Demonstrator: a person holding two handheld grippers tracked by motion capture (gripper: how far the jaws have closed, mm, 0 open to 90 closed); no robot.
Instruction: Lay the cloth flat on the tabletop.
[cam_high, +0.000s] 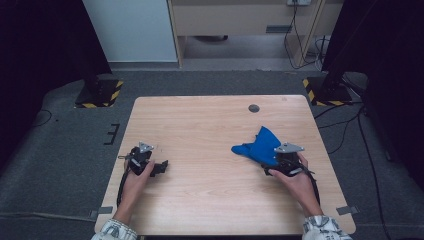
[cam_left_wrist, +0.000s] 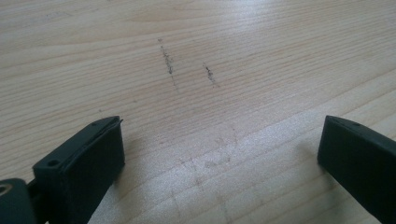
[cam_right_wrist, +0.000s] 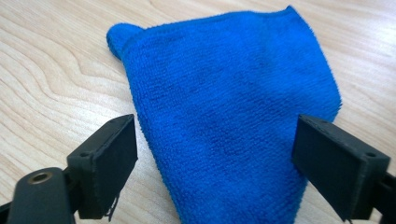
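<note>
Black jaws of the right gripper (cam_right_wrist: 215, 172) stand wide apart at the bottom of the right gripper view, straddling the narrow near end of a blue cloth (cam_right_wrist: 229, 102) that lies rumpled, gripped by nothing, at the right of centre of the table (cam_high: 200, 125) in the high view. At lower left there, the left gripper (cam_high: 150, 162) rests well apart from the cloth, jaws also spread over bare, scuffed wood. Closing now may pinch only the top layer, since the cloth is folded, and it could slip free when lifted.
</note>
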